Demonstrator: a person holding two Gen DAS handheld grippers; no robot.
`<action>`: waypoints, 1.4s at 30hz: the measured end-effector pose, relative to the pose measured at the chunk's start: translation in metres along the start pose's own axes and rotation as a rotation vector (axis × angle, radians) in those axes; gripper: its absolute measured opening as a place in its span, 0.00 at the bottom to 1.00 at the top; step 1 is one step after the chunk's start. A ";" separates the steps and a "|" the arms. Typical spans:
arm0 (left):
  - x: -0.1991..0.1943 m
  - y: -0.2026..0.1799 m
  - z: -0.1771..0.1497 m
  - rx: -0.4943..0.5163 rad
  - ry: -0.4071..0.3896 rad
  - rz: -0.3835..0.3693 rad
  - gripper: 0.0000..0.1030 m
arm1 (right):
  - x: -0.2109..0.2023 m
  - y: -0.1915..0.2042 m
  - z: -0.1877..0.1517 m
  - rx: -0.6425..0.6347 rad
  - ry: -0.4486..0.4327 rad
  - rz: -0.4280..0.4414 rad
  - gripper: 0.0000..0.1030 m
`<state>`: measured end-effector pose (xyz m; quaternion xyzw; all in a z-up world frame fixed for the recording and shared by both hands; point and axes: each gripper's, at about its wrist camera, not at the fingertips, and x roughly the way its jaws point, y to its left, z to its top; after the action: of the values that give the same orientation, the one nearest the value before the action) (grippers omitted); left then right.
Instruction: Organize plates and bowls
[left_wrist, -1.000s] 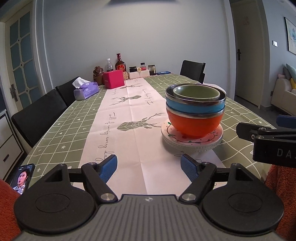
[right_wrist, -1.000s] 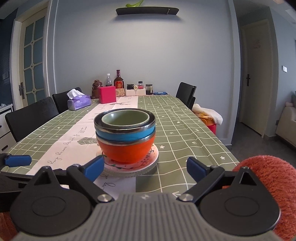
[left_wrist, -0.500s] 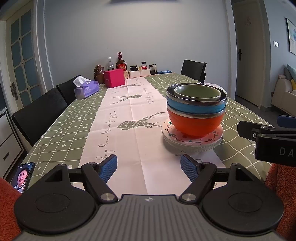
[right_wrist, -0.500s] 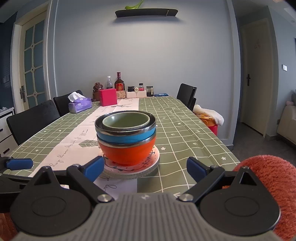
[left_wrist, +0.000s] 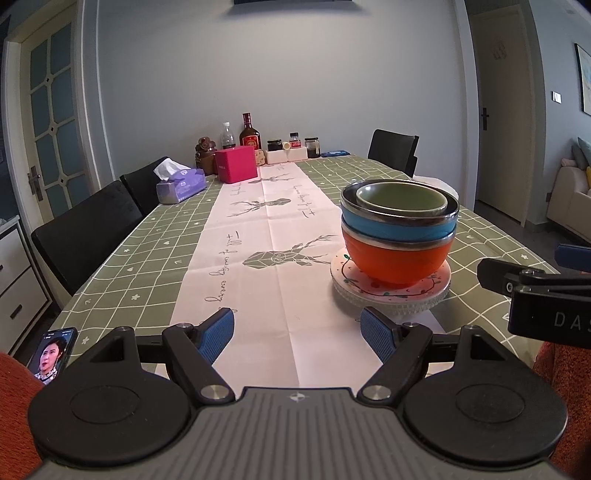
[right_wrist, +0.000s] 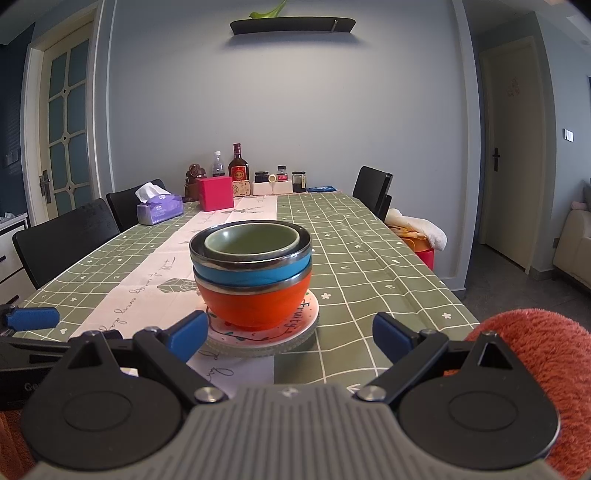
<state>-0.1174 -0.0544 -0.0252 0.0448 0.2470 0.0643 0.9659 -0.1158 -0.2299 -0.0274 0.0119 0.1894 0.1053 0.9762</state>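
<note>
Bowl stack on the tabletop (left_wrist: 147, 236): orange bowl (right_wrist: 255, 304) at the bottom, blue bowl (right_wrist: 251, 271) nested in it, green bowl (right_wrist: 251, 242) on top, all sitting on stacked plates (right_wrist: 295, 332). Left gripper (left_wrist: 297, 334) held level and low, near the stack's left, pointing down the table's length past it; jaws wide apart, nothing between them, clear of the plates. Right gripper (right_wrist: 290, 336) also level, aimed straight at the stack from the near side; jaws spread wide, one fingertip (right_wrist: 188, 334) just before the plates' left edge, the other to their right, no contact visible. An orange fuzzy sleeve (right_wrist: 532, 339) shows behind the right gripper. Beyond the stack, at the far end: a pink box (left_wrist: 236, 164), a tissue box (left_wrist: 181, 186), bottles (left_wrist: 250, 134). A phone (left_wrist: 51, 354) lies far left of the stack at the near edge.
</note>
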 end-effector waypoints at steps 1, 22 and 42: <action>0.000 0.000 0.001 -0.002 -0.003 0.001 0.89 | 0.000 0.000 0.000 0.001 -0.001 0.001 0.91; -0.005 0.000 0.005 0.007 -0.039 0.020 0.89 | 0.001 0.001 0.000 0.002 -0.002 0.001 0.91; -0.009 -0.005 0.007 0.037 -0.056 0.019 0.89 | 0.002 0.002 0.000 -0.002 -0.002 0.000 0.91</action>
<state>-0.1211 -0.0611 -0.0157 0.0665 0.2207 0.0674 0.9707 -0.1145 -0.2278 -0.0281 0.0109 0.1882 0.1053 0.9764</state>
